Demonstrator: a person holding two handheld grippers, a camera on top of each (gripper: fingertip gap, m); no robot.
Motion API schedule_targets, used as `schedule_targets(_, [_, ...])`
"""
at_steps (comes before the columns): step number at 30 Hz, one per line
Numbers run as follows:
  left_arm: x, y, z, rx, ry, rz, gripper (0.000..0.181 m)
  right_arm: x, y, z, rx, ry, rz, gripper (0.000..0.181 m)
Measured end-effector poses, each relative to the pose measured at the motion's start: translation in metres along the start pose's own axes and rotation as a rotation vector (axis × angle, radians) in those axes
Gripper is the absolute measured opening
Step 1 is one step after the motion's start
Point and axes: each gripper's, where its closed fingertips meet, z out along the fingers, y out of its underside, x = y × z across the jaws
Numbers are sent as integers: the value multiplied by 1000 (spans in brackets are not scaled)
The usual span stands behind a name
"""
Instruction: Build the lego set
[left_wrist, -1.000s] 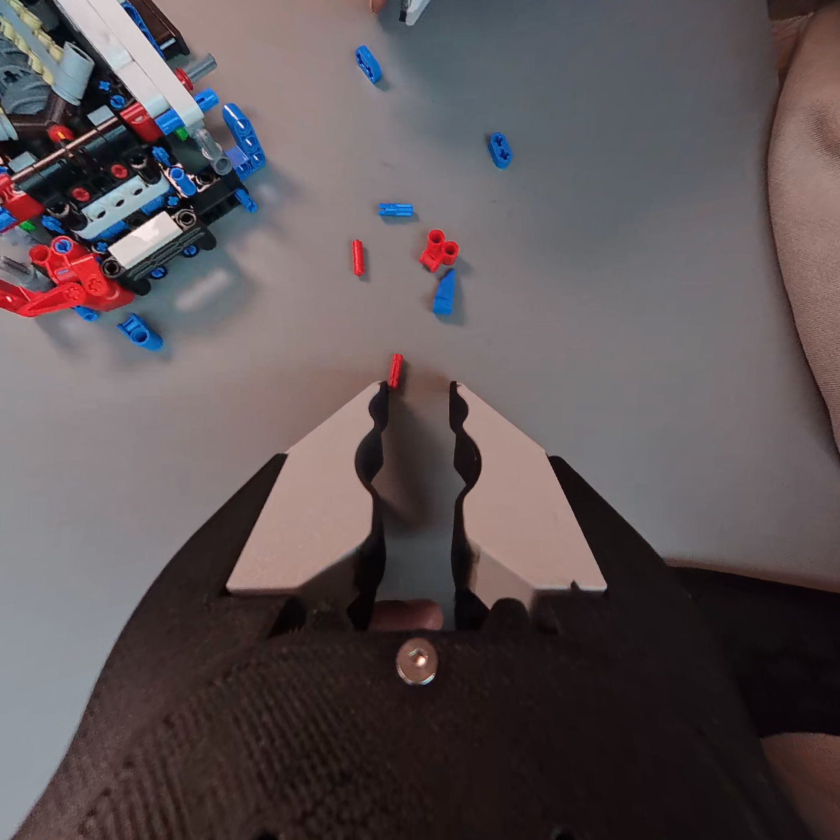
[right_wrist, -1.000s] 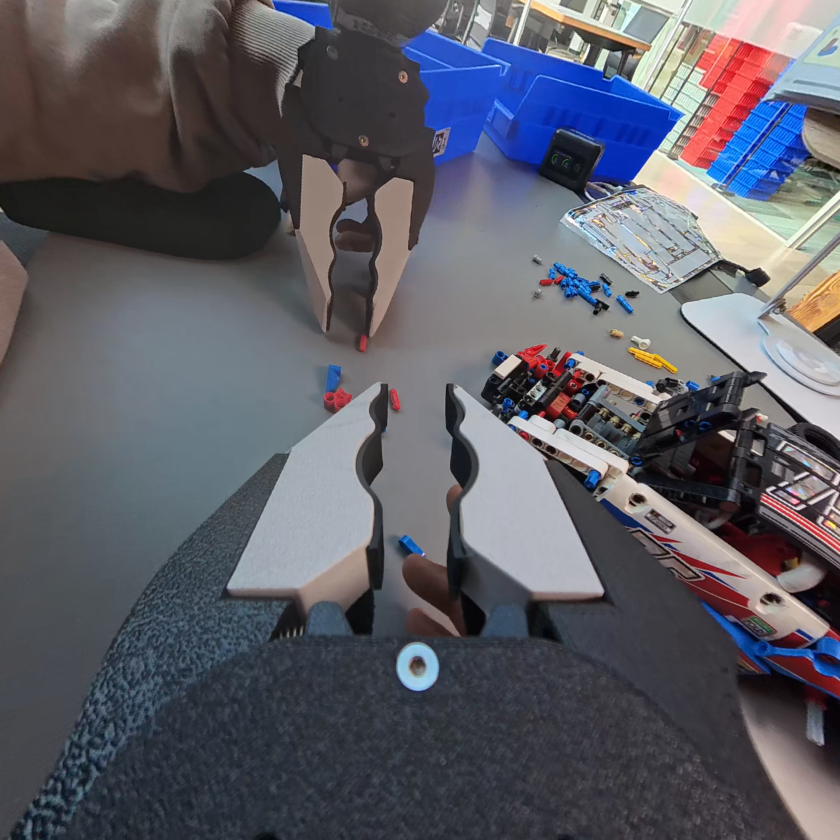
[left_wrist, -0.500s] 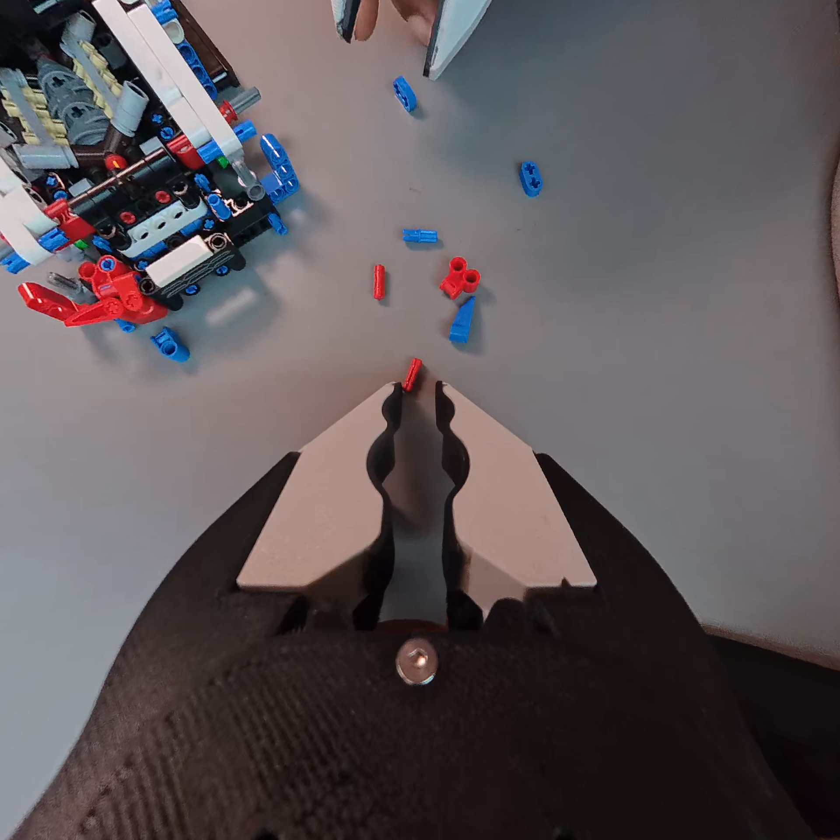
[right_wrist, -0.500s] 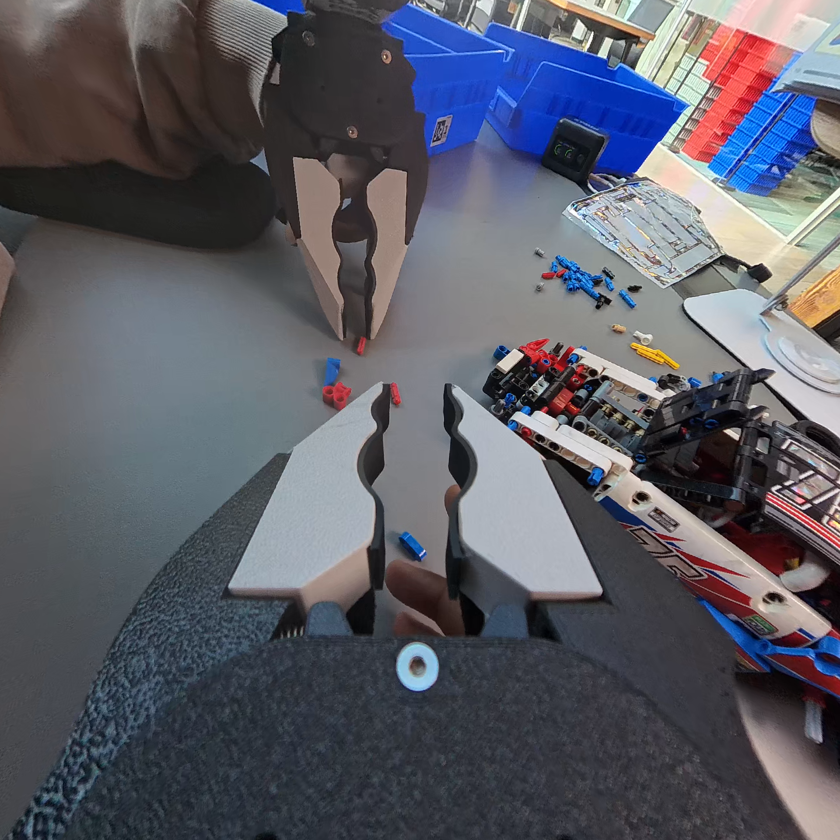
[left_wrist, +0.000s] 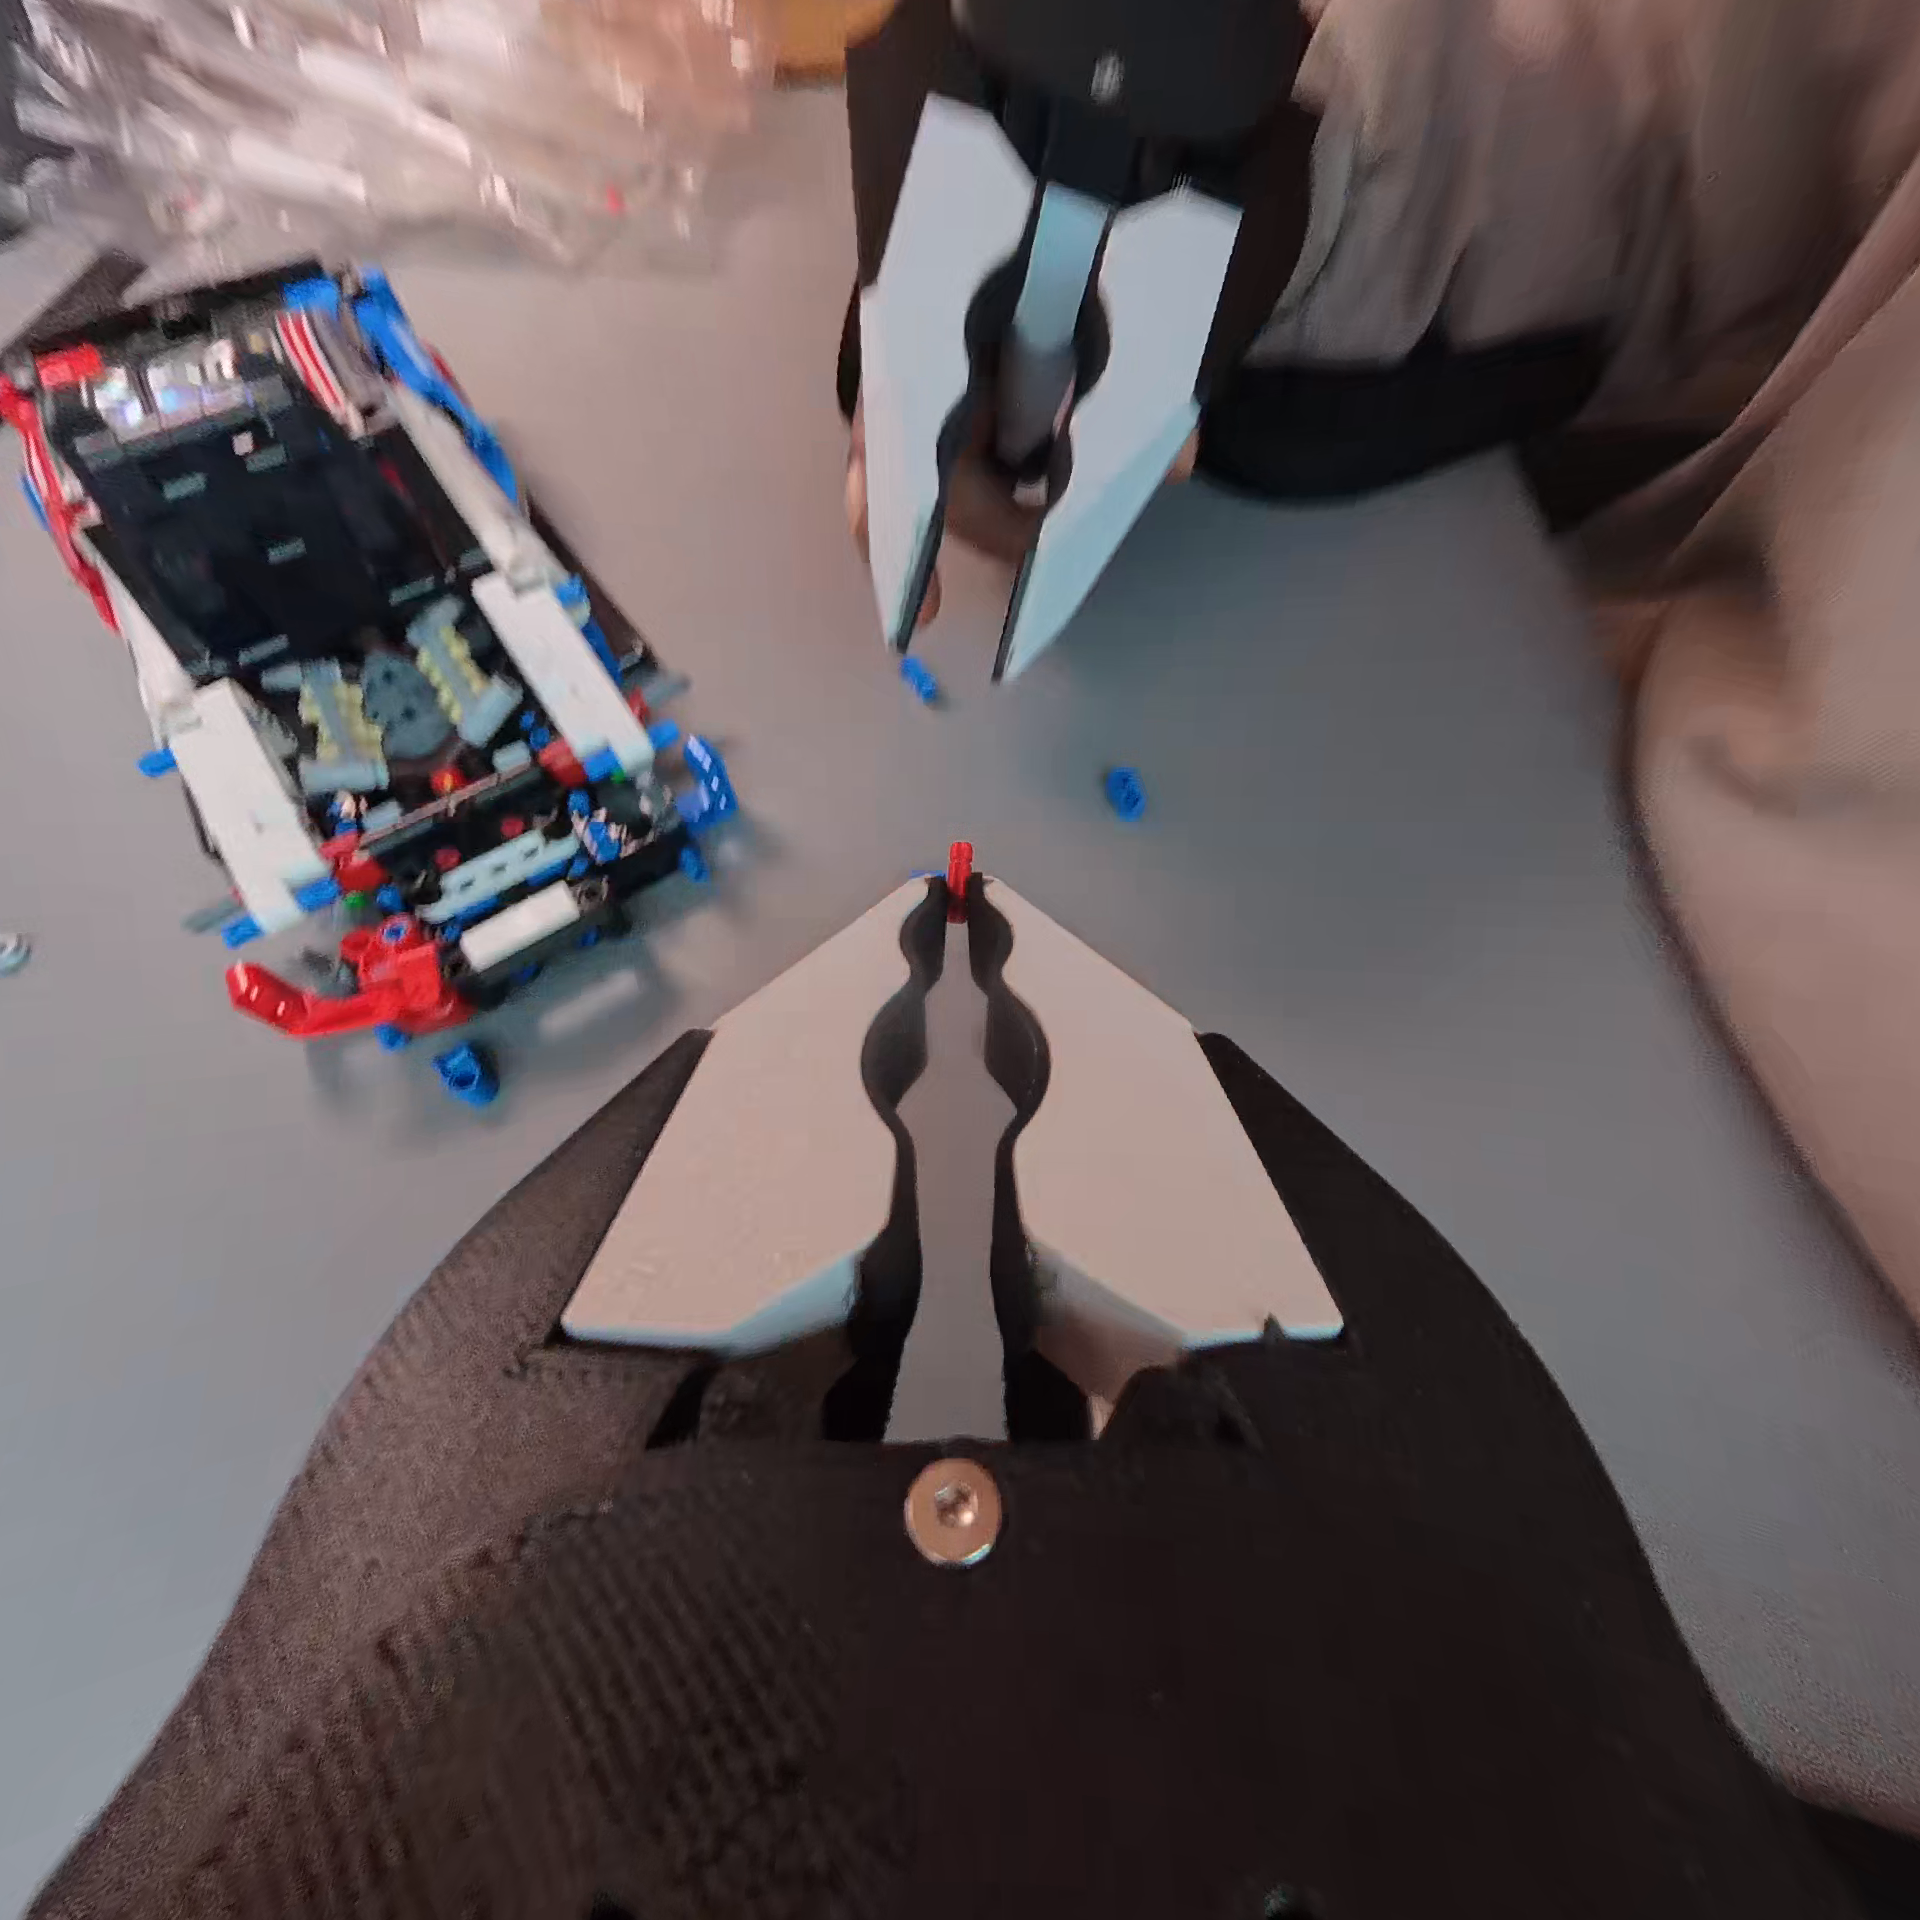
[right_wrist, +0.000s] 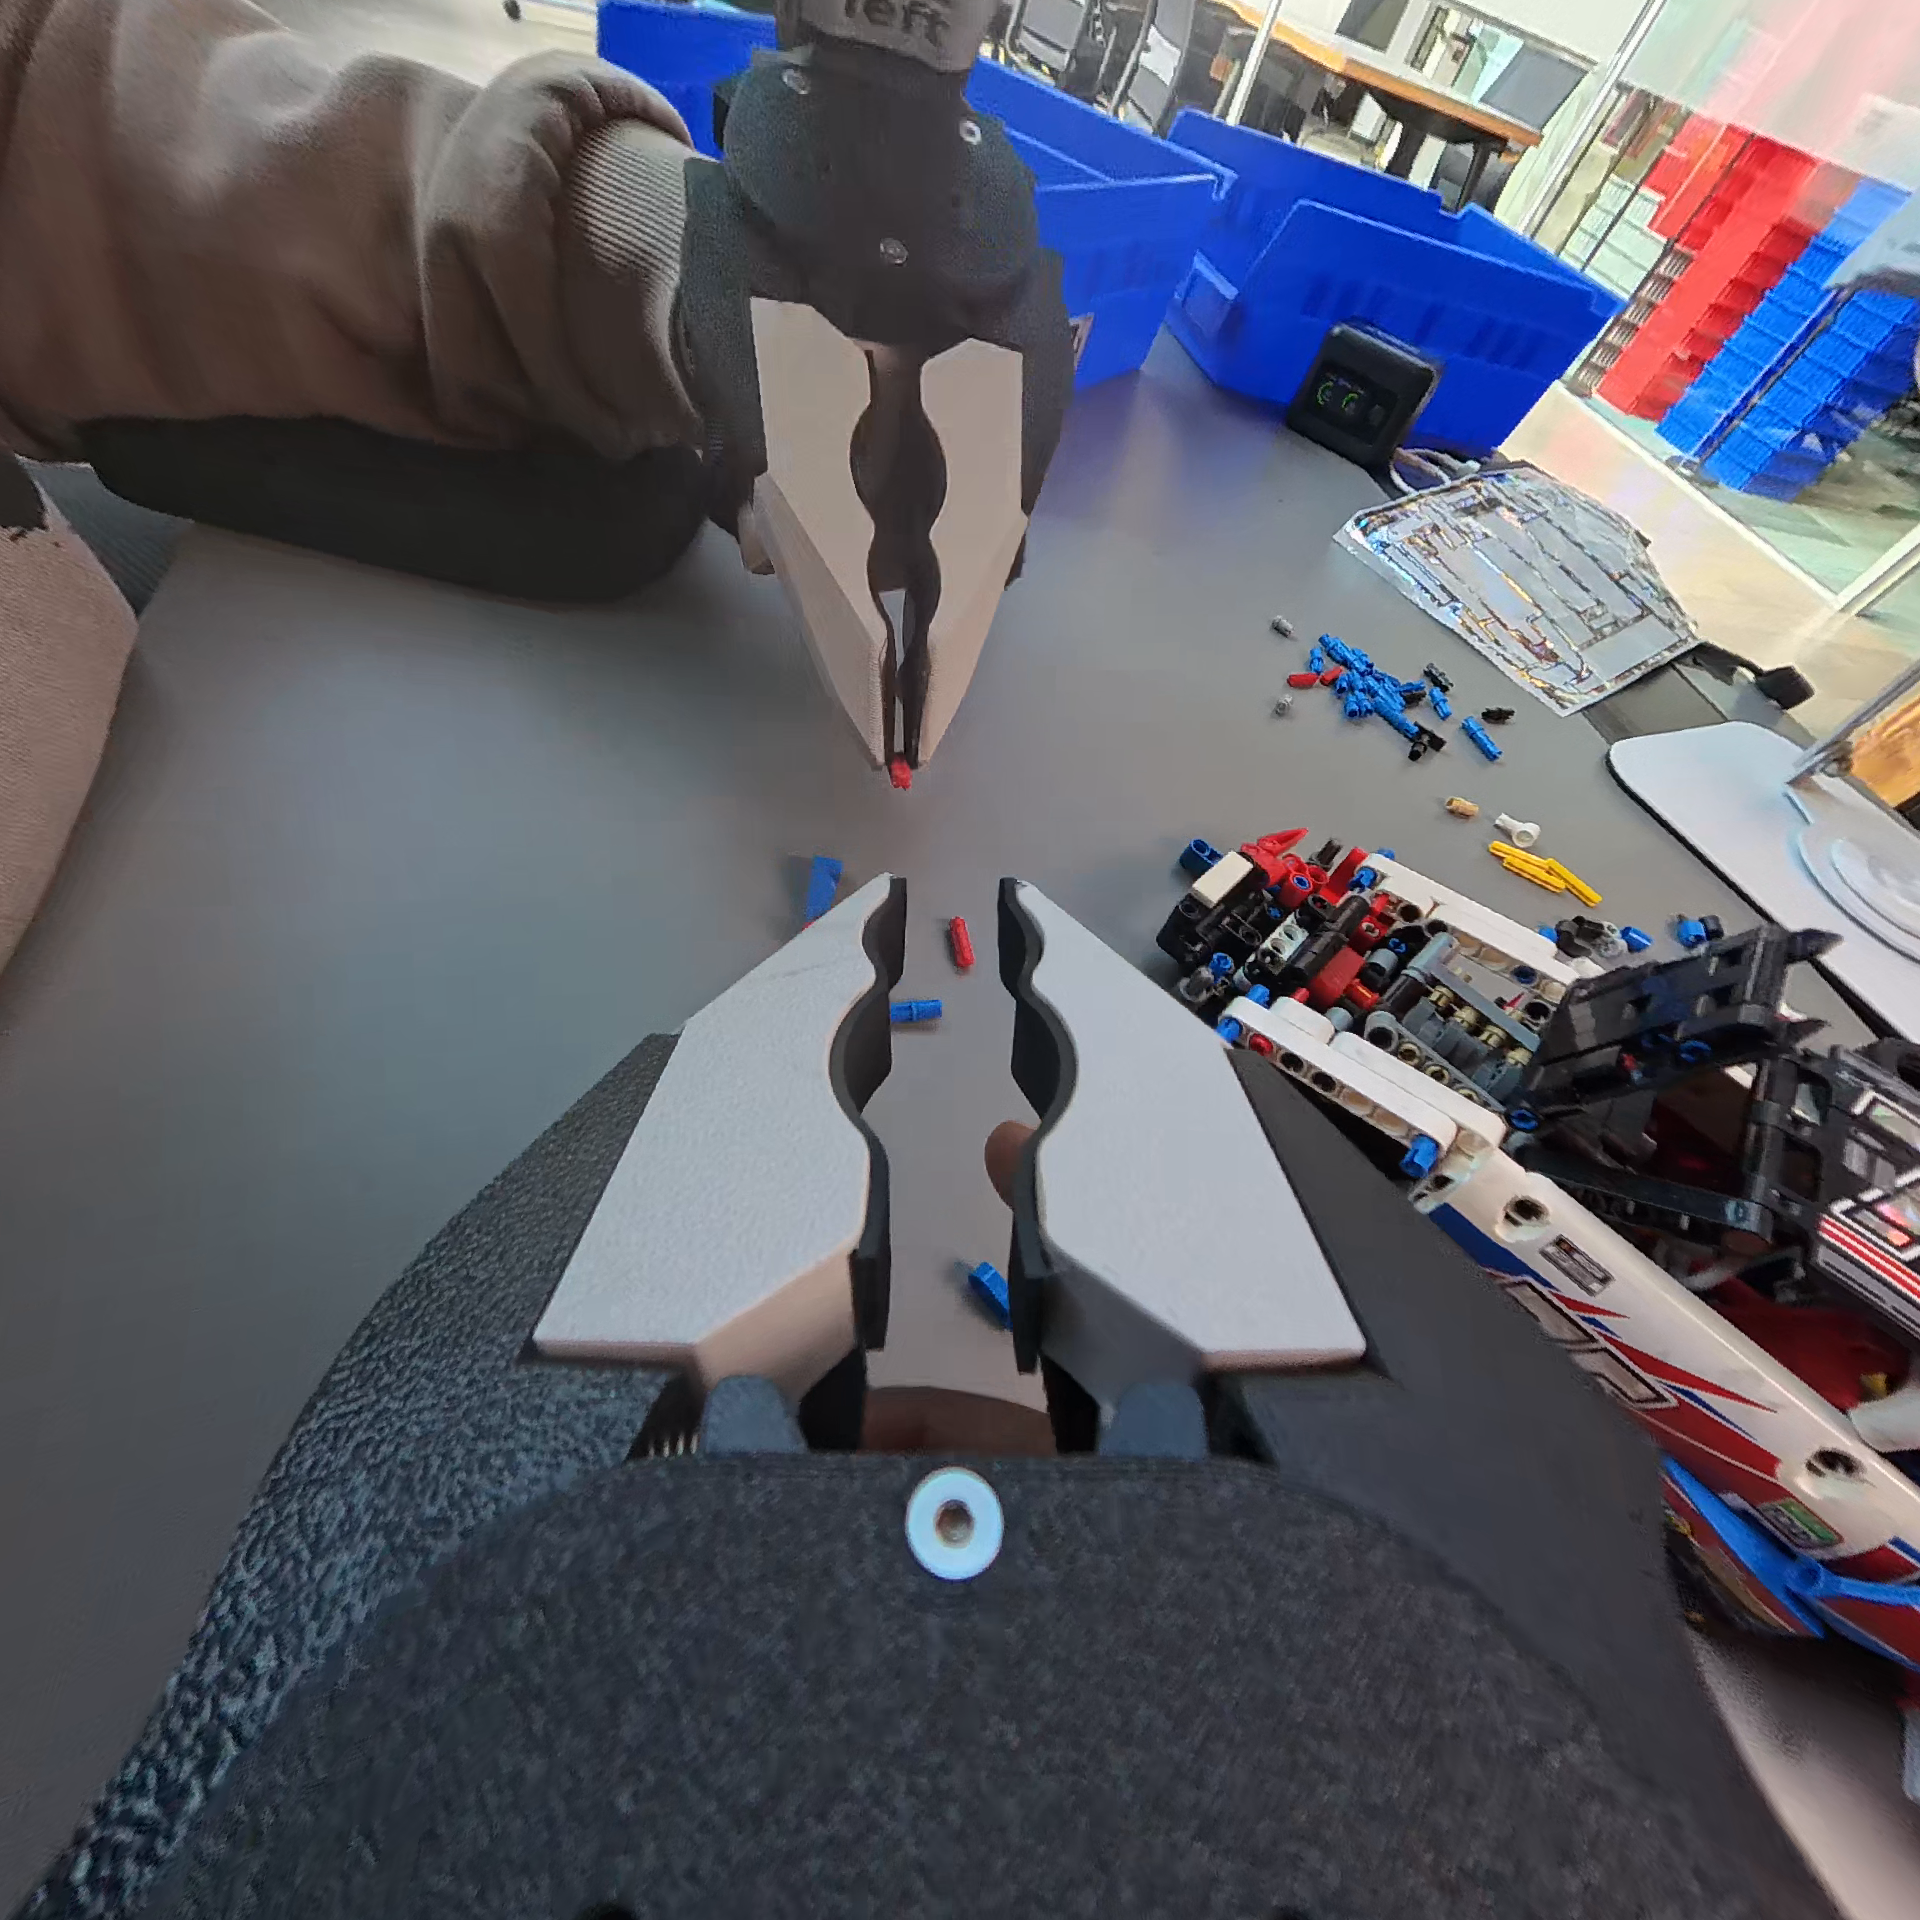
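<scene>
My left gripper (left_wrist: 958, 885) is shut on a small red pin (left_wrist: 961, 864), which sticks out past the fingertips. In the right wrist view the left gripper (right_wrist: 901, 756) holds the red pin (right_wrist: 900, 774) just above the grey table (right_wrist: 416, 883). My right gripper (right_wrist: 951, 891) is open and empty, low over the table and facing the left one. It also shows in the left wrist view (left_wrist: 956, 660). Between its fingers lie another red pin (right_wrist: 961, 942), a blue pin (right_wrist: 914, 1010) and a blue piece (right_wrist: 992, 1294). The part-built car (right_wrist: 1455, 1049) stands to the right.
The car also shows in the left wrist view (left_wrist: 364, 675), with loose blue pieces (left_wrist: 1125, 792) near it. A pile of small parts (right_wrist: 1371, 686), yellow pieces (right_wrist: 1548, 873), an instruction sheet (right_wrist: 1507, 582), blue bins (right_wrist: 1351, 270) and a white board (right_wrist: 1745, 821) lie beyond. A person's sleeve (right_wrist: 312, 260) rests at far left. Across from one pair of fingers to the other is roughly 5 cm.
My left gripper has closed on the red pin that lay at its tips and lifted it, tilting up toward the right gripper. The right gripper has moved slightly forward and stays open.
</scene>
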Motion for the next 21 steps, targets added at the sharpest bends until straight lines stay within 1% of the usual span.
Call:
schedule_targets(1, [7,-14,0,74,34,-15,1,-4,-5,0,19,-8,-12,13])
schedule_targets(3, [17,-28,3,153,87,-29,1,-11,-14,-1,55,-32,-26,10])
schedule_targets(6, [22,-38,6,209,113,-40,1,-24,-22,-1,87,-86,-29,9])
schedule_targets(9, [22,-36,6,202,105,-32,1,-28,-26,-2,113,-107,-25,8])
schedule_targets(15, [22,-34,7,185,95,-16,1,-27,-25,-1,111,-106,-7,7])
schedule_targets(21, [27,-33,9,179,121,-12,1,-26,-27,-1,127,-106,11,7])
